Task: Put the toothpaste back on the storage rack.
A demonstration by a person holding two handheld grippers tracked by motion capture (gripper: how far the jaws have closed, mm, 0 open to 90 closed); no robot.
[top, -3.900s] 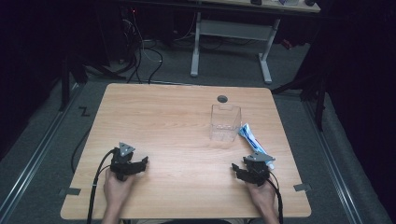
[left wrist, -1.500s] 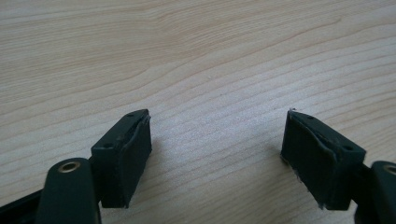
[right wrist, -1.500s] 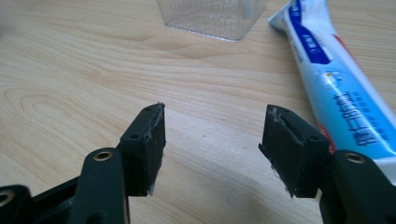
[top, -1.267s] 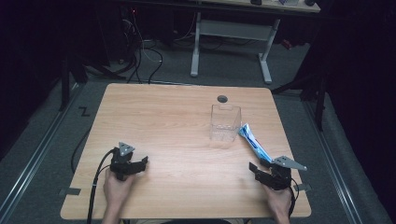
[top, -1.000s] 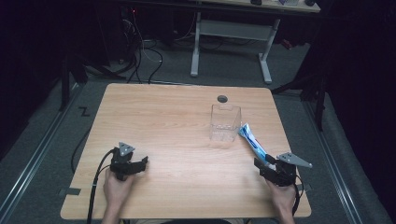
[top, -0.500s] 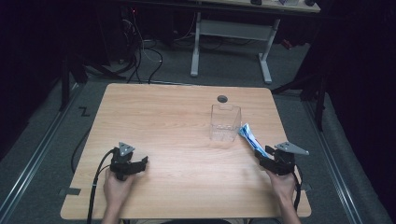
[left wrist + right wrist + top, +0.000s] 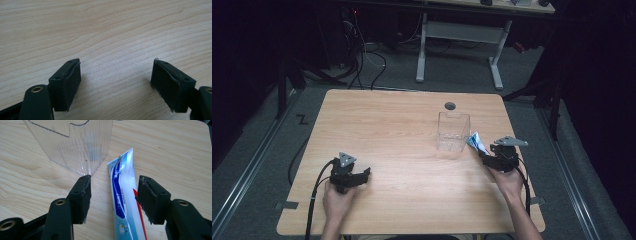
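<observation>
The toothpaste tube [image 7: 123, 202] lies flat near the tabletop's right edge, its crimped end just beside the clear plastic container [image 7: 75, 145]. It looks light, soft and glossy, likely to squash or slip under a hard pinch; across its fuller middle seems the best hold, with gentle pressure. The right gripper [image 7: 112, 195] straddles it, jaws wide on either side, pads not pressing; they have just been opening a little. The left gripper [image 7: 116, 75] rests near the front left of the table [image 7: 387, 115], jaws spread over bare wood.
</observation>
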